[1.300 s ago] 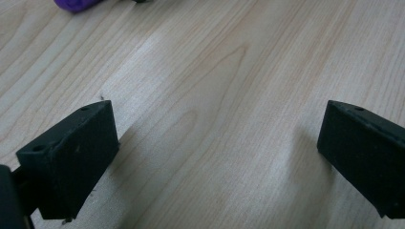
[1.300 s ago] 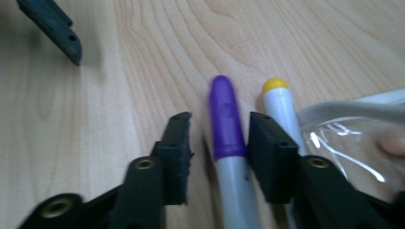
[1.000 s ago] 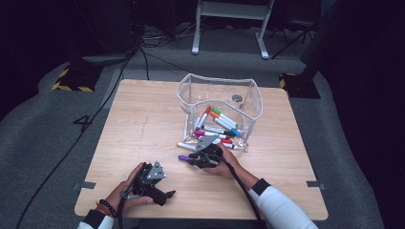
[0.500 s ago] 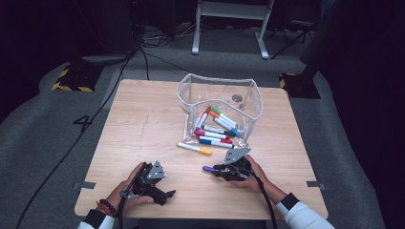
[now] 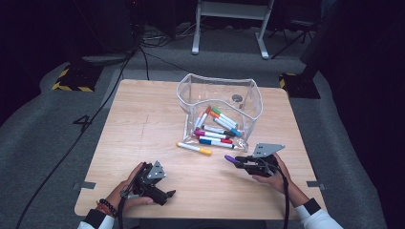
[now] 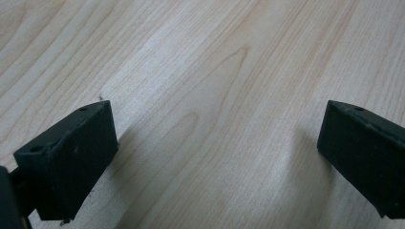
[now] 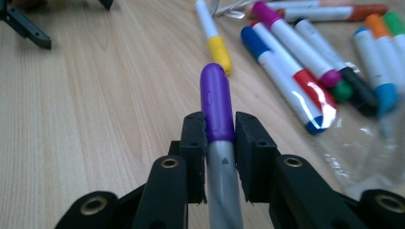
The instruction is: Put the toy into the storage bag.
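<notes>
Right gripper (image 5: 241,163): seen in the high view near the front right of the pale wooden table (image 5: 143,124), held by the person's right hand (image 5: 272,174); its jaws are clamped on a grey-barrelled marker with a purple cap (image 7: 218,119).
Purple-capped marker: gripped just below the cap, which juts out past the jaw tips and is pointed toward the table's middle; it is held above the wood, clear of the other pens.
Left gripper (image 6: 215,157): held by the left hand (image 5: 125,193) at the front left edge; its jaws are spread wide over bare wood, with nothing between them.
Yellow-capped white marker (image 5: 194,148): lying alone on the table, just in front of the pouch.
Clear plastic pouch (image 5: 217,83): set at the table's centre back, its mouth turned toward the person; several coloured markers (image 5: 215,133) are lying inside and across its opening.
</notes>
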### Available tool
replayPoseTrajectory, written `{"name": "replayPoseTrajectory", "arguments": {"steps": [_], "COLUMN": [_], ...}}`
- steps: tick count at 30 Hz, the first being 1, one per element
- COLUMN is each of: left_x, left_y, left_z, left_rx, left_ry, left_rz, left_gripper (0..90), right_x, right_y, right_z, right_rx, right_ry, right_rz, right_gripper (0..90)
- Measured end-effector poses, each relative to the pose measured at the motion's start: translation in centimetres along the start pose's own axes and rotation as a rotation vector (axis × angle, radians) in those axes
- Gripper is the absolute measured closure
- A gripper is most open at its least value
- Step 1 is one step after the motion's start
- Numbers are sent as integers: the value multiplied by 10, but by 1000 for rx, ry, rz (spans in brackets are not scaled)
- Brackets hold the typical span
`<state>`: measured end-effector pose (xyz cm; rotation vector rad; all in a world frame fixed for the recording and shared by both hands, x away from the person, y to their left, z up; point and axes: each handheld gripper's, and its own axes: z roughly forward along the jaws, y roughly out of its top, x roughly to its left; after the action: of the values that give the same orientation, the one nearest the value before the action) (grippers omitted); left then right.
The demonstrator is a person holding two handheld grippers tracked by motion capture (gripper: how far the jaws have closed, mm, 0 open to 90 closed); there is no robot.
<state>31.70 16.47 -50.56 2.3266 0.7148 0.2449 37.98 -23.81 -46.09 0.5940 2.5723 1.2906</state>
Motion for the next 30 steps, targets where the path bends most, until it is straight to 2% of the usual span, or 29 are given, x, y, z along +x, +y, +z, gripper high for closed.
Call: {"name": "replayPoseTrajectory", "arguments": {"steps": [2,3,5,7,13,15,17,18,19,20,24,25,30], "left_x": [0,0,0,0,0,0,0,0,0,0,0,0,0], "left_y": [0,0,0,0,0,0,0,0,0,0,0,0,0], "left_z": [0,0,0,0,0,0,0,0,0,0,0,0,0], "left_rx": [0,0,0,0,0,0,1,1,1,1,1,1,1], "left_ry": [0,0,0,-1,-1,-1,-1,-1,0,-1,-1,-1,-1], "left_rz": [0,0,0,2,1,1,0,0,0,1,1,1,1], "left_gripper": [1,1,1,1,1,1,1,1,2,2,1,1,2], "right_x": [-2,-4,-4,-6,-5,-4,-2,-2,-1,-1,-2,-2,-3], "right_y": [2,5,7,14,36,39,52,52,61,61,82,82,106], "right_z": [-9,-19,-22,-33,-60,-62,-70,-70,-76,-76,-90,-90,-100], "right_rx": [-21,-34,-38,-47,-92,-93,-105,-105,-122,-122,-146,-146,-158], "right_ry": [-6,-27,-33,-59,-88,-89,-100,-100,-97,-97,-112,-112,-128], "right_rz": [7,-1,-5,-27,-62,-68,-99,-99,-110,-110,-132,-132,-153], "right_gripper": [751,751,751,750,750,750,751,751,751,751,751,751,750]}}
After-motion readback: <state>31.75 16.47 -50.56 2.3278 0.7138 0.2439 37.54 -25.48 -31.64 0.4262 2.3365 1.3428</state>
